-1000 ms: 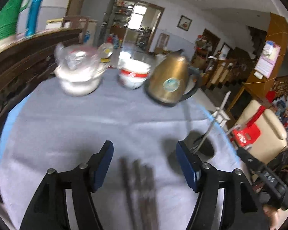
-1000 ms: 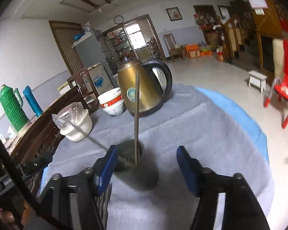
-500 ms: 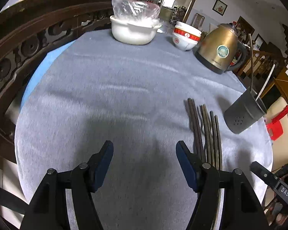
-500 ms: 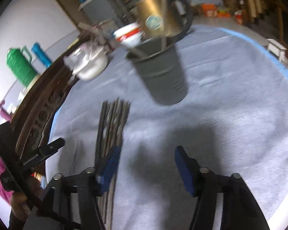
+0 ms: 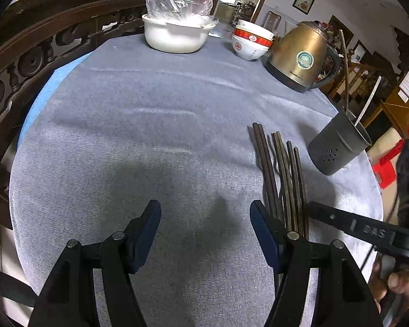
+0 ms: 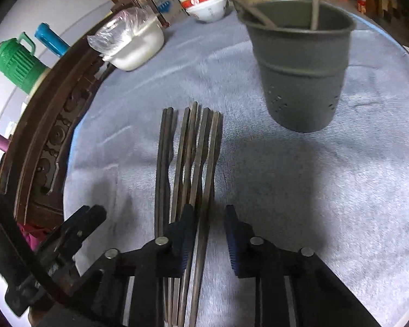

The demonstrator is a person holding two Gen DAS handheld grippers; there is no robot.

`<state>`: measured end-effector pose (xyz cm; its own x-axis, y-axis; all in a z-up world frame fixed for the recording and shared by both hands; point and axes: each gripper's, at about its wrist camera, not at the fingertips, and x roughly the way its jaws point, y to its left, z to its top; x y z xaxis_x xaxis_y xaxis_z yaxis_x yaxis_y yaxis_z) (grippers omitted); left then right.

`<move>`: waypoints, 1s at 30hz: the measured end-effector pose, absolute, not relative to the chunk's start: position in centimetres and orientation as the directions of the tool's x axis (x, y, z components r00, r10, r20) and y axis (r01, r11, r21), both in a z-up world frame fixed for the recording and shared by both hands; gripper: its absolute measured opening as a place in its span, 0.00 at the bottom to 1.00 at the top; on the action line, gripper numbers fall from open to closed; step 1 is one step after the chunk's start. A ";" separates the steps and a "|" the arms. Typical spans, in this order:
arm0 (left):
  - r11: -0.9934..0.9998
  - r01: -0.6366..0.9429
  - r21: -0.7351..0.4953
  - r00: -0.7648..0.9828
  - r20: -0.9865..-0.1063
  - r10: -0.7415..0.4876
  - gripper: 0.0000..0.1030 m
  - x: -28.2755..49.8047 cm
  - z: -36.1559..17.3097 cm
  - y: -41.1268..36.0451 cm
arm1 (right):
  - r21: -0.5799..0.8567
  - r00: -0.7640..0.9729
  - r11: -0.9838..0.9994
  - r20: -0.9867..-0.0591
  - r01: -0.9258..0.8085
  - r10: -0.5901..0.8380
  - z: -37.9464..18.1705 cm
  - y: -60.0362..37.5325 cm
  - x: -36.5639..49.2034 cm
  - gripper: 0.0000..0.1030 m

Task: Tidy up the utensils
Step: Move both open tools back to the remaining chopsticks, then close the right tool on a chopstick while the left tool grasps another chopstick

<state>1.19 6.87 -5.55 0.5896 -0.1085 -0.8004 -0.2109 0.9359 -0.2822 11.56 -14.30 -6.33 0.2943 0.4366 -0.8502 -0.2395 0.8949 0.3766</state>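
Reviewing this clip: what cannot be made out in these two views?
- Chopsticks: near ends hidden under the right gripper in the right wrist view; its closing fingers straddle one or two, contact unclear.
- Grey holder: inside hidden by its wall; the utensils standing in it are cut off by the top edge.
- Kettle: label print too small, left wrist view.
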 end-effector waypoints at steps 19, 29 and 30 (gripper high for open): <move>0.923 -0.188 -0.336 0.410 -0.881 -0.237 0.66 6.3 -6.2 4.4 | 0.296 0.236 0.919 -0.904 -0.260 0.358 -6.7 -16.3 13.0 0.06; 0.963 -0.184 -0.195 0.307 -0.942 -0.132 0.64 9.5 -6.9 1.4 | 0.379 0.234 0.887 -0.867 -0.264 0.440 -7.3 -18.2 12.8 0.07; 0.966 -0.181 -0.185 0.304 -0.945 -0.124 0.64 9.5 -7.0 1.3 | 0.388 0.233 0.882 -0.862 -0.266 0.450 -7.4 -18.3 12.8 0.07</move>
<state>9.48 1.27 -6.96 0.3041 -0.1241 -0.9445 -0.1815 0.9658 -0.1853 12.79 -18.34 -7.37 0.2330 0.4497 -0.8622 -0.2656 0.8824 0.3884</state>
